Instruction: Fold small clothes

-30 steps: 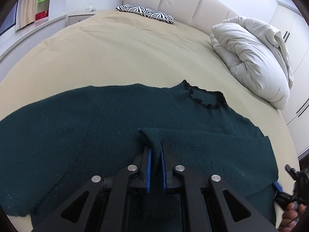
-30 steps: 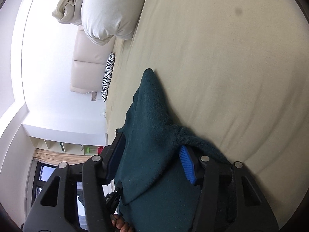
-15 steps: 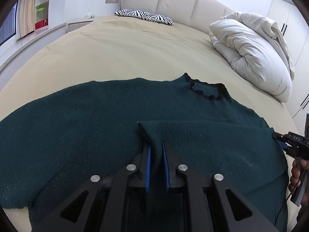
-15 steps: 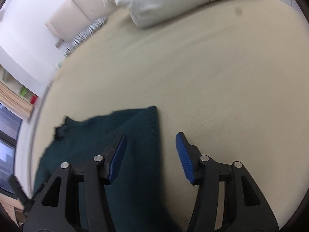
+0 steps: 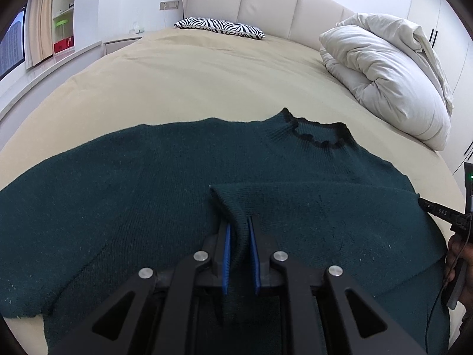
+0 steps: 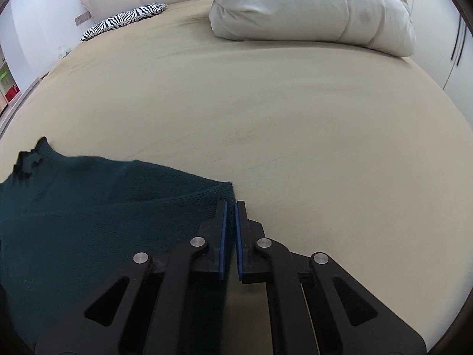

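Note:
A dark green sweater (image 5: pixel 147 192) lies flat on the beige bed (image 5: pixel 192 82), collar (image 5: pixel 319 136) toward the headboard. One sleeve is folded across the body. My left gripper (image 5: pixel 238 224) is shut on that sleeve's cuff, with cloth bunched between the blue pads. In the right wrist view my right gripper (image 6: pixel 231 207) is shut with nothing between its pads. It sits just off the right folded edge of the sweater (image 6: pixel 88 207), over bare sheet. The left wrist view shows the right gripper's tip (image 5: pixel 434 207) beside that edge, with a hand (image 5: pixel 458 254) behind it.
A bundled white duvet (image 5: pixel 384 74) lies at the bed's far right and a zebra-striped pillow (image 5: pixel 218 26) rests by the padded headboard. Shelves (image 5: pixel 62 29) stand along the left wall. Bare sheet (image 6: pixel 295 118) stretches beyond the sweater.
The right gripper let go of the sweater's fold, rolled upright, moved off its right edge and closed empty. The left gripper kept its hold on the cuff and stayed in place.

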Demonstrator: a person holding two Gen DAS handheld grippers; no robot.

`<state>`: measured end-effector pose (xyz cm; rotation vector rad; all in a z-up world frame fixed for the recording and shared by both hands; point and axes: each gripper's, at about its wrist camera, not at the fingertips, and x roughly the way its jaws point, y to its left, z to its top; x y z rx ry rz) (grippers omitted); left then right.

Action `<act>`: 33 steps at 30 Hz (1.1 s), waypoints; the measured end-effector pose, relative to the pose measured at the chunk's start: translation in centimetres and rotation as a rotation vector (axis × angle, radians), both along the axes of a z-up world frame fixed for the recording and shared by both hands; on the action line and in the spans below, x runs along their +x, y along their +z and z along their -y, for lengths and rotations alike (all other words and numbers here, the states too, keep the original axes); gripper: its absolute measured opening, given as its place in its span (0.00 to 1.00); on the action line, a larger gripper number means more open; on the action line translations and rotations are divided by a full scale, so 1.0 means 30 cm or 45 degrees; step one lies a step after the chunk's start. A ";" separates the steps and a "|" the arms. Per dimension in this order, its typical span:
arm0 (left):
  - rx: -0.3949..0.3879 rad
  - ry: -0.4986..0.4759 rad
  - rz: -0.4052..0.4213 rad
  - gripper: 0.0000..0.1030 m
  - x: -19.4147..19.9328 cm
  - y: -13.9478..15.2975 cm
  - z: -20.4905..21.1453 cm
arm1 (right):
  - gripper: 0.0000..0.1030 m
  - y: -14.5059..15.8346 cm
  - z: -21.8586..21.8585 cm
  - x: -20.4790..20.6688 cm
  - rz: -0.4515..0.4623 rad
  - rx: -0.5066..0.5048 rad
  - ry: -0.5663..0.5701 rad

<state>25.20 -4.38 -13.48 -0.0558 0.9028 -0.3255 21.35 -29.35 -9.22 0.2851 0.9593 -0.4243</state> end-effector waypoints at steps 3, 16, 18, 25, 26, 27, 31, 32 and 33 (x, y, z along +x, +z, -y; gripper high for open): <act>-0.001 0.001 0.003 0.15 -0.002 0.000 -0.003 | 0.04 0.034 0.024 -0.013 0.029 0.038 0.016; -0.051 0.002 -0.014 0.23 0.004 0.021 -0.024 | 0.62 0.018 -0.216 -0.216 0.022 0.098 0.163; -0.066 0.022 -0.036 0.39 -0.006 0.052 -0.056 | 0.61 0.044 -0.193 -0.234 0.053 0.156 0.097; -0.265 0.236 0.049 0.79 -0.162 0.228 -0.350 | 0.63 0.262 -0.268 -0.348 0.323 0.141 0.069; -0.310 0.268 0.039 0.79 -0.187 0.234 -0.412 | 0.63 0.276 -0.295 -0.353 0.335 0.164 0.093; -0.358 0.313 0.028 0.79 -0.216 0.234 -0.488 | 0.63 0.283 -0.317 -0.365 0.337 0.183 0.114; -0.554 0.541 -0.044 0.76 -0.318 0.184 -0.786 | 0.63 0.320 -0.466 -0.355 0.338 0.248 0.249; -0.614 0.605 -0.066 0.75 -0.341 0.164 -0.858 | 0.63 0.317 -0.504 -0.387 0.343 0.270 0.275; -0.695 0.694 -0.096 0.75 -0.376 0.134 -0.952 | 0.63 0.323 -0.544 -0.388 0.347 0.301 0.303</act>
